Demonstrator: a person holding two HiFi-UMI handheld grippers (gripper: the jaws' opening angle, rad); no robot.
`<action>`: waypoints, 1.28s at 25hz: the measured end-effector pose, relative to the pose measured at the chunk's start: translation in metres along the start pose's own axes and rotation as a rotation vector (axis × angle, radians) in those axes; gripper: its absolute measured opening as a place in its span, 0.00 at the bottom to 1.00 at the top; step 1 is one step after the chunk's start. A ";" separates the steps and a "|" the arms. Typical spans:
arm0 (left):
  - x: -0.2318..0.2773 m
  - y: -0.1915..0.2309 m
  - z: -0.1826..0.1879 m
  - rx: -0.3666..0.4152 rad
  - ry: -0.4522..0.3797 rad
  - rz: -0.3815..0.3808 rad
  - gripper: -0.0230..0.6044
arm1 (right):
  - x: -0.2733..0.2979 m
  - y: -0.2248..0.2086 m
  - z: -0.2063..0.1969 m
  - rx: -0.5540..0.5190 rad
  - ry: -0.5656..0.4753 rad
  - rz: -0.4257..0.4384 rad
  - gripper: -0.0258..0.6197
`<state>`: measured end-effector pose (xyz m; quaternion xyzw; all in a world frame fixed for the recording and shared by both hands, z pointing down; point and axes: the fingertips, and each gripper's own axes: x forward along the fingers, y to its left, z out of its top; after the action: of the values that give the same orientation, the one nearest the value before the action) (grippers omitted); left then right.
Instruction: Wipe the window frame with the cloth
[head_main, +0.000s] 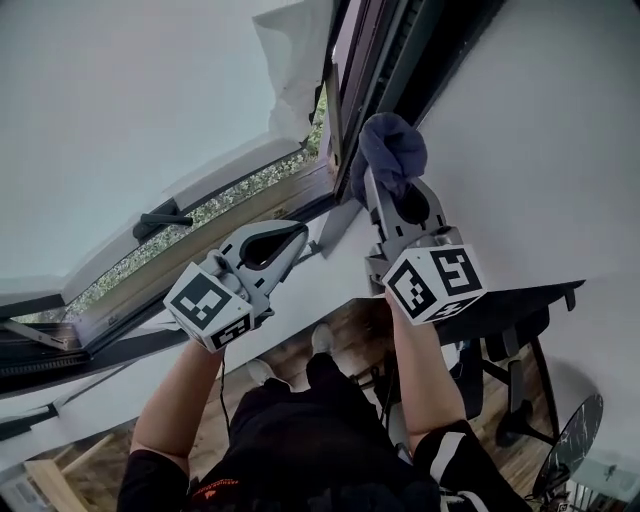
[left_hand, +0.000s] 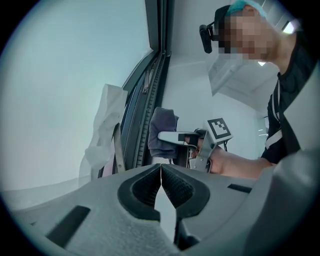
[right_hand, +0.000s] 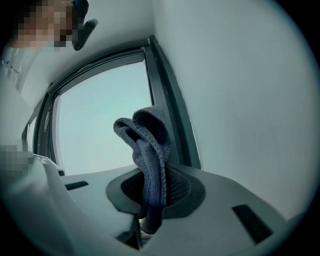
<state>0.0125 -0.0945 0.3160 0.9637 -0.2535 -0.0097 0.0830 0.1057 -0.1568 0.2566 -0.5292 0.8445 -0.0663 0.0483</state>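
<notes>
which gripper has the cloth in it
The right gripper, its jaws clamped on the blue-grey cloth; the left gripper is closed with nothing between its jaws.

place: office-like room | cues: window frame (head_main: 372, 60), dark desk (head_main: 530, 298), wheeled chair (head_main: 512, 385), wooden floor (head_main: 290, 352)
</notes>
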 end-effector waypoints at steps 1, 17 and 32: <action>0.002 0.000 0.008 0.011 -0.009 -0.004 0.07 | 0.001 0.001 0.011 -0.007 -0.017 0.001 0.11; 0.002 0.002 0.071 0.109 -0.086 -0.015 0.07 | 0.011 0.022 0.152 -0.069 -0.237 0.006 0.11; -0.003 0.010 0.074 0.108 -0.088 -0.012 0.07 | 0.012 0.005 0.165 -0.102 -0.257 -0.112 0.11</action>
<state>0.0006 -0.1129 0.2451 0.9670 -0.2511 -0.0389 0.0197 0.1212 -0.1754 0.0925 -0.5815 0.8027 0.0422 0.1255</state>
